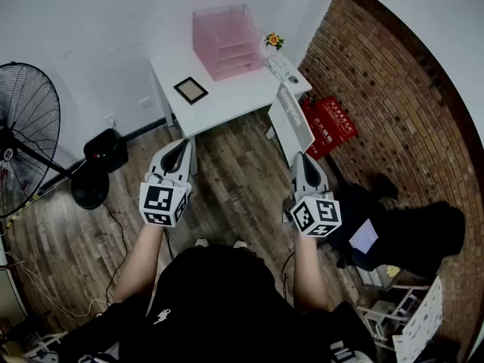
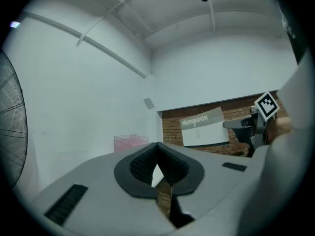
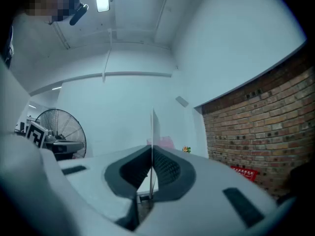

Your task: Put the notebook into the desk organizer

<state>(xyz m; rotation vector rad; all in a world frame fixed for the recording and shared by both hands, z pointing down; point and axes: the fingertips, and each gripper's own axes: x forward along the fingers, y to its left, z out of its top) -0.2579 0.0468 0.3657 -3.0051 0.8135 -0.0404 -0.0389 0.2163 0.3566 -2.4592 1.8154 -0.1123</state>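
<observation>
The pink desk organizer (image 1: 223, 40) stands at the back of a white table (image 1: 227, 100), ahead of me. My right gripper (image 1: 301, 159) is shut on the grey and white notebook (image 1: 292, 114), holding it upright in the air by the table's right end. The right gripper view shows the notebook (image 3: 153, 132) edge-on between the jaws of that gripper (image 3: 152, 156). From the left gripper view I see its cover (image 2: 204, 127). My left gripper (image 1: 181, 151) hovers level before the table's front edge, shut, with nothing in it (image 2: 157, 151). The organizer (image 2: 130, 142) shows beyond its tips.
A small black-framed picture (image 1: 190, 90) lies on the table and a flower pot (image 1: 273, 42) sits right of the organizer. A standing fan (image 1: 26, 138) is at the left. A red box (image 1: 329, 123) leans on the brick wall (image 1: 393, 89). Dark bags (image 1: 401, 229) lie on the wooden floor, right.
</observation>
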